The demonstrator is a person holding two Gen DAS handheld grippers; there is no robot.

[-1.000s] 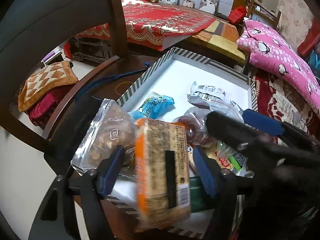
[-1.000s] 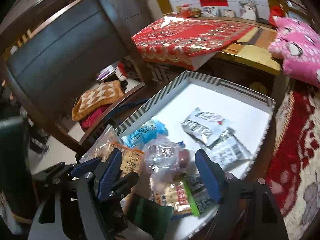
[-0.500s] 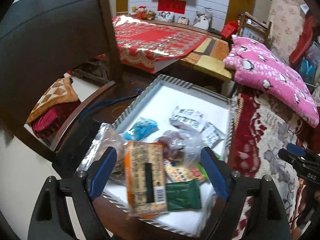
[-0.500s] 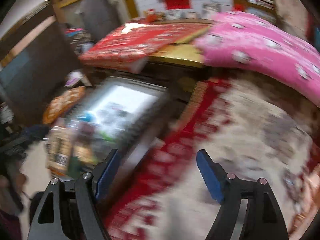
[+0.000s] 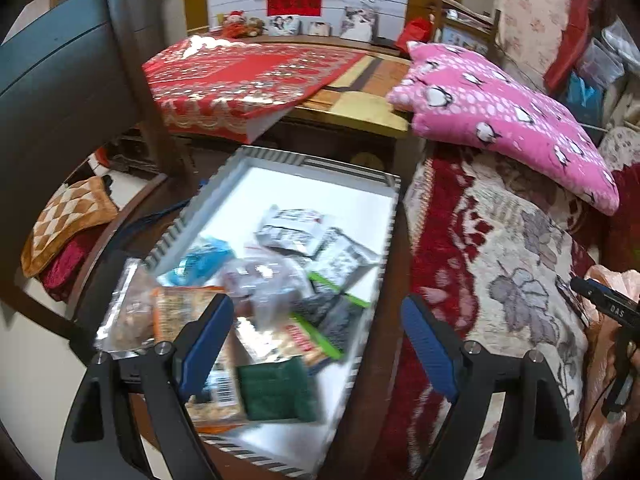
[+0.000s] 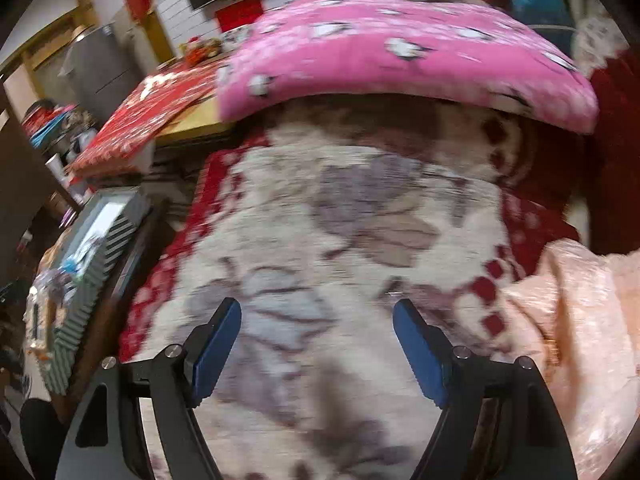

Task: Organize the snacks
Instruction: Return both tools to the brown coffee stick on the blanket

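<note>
A white tray with a striped rim (image 5: 312, 162) sits on a dark wooden table and holds a pile of snack packets: an orange cracker pack (image 5: 180, 312), a dark green pack (image 5: 276, 388), a blue packet (image 5: 206, 262), silver packets (image 5: 292, 230). My left gripper (image 5: 316, 340) is open and empty, above the tray's near right side. My right gripper (image 6: 316, 344) is open and empty, over the flowered sofa cover (image 6: 360, 216), well right of the tray (image 6: 104, 228). It also shows at the right edge of the left wrist view (image 5: 604, 308).
A pink pillow (image 5: 500, 116) lies on the sofa behind. A red-patterned box (image 5: 244, 80) rests on the table beyond the tray. A dark chair back (image 5: 60, 92) stands at left, with a checked cushion (image 5: 64, 224) below. Peach fabric (image 6: 580, 340) is at right.
The orange cracker pack left my left gripper and now lies in the tray. The left gripper pulled back and right. The right gripper swung away from the tray to over the sofa.
</note>
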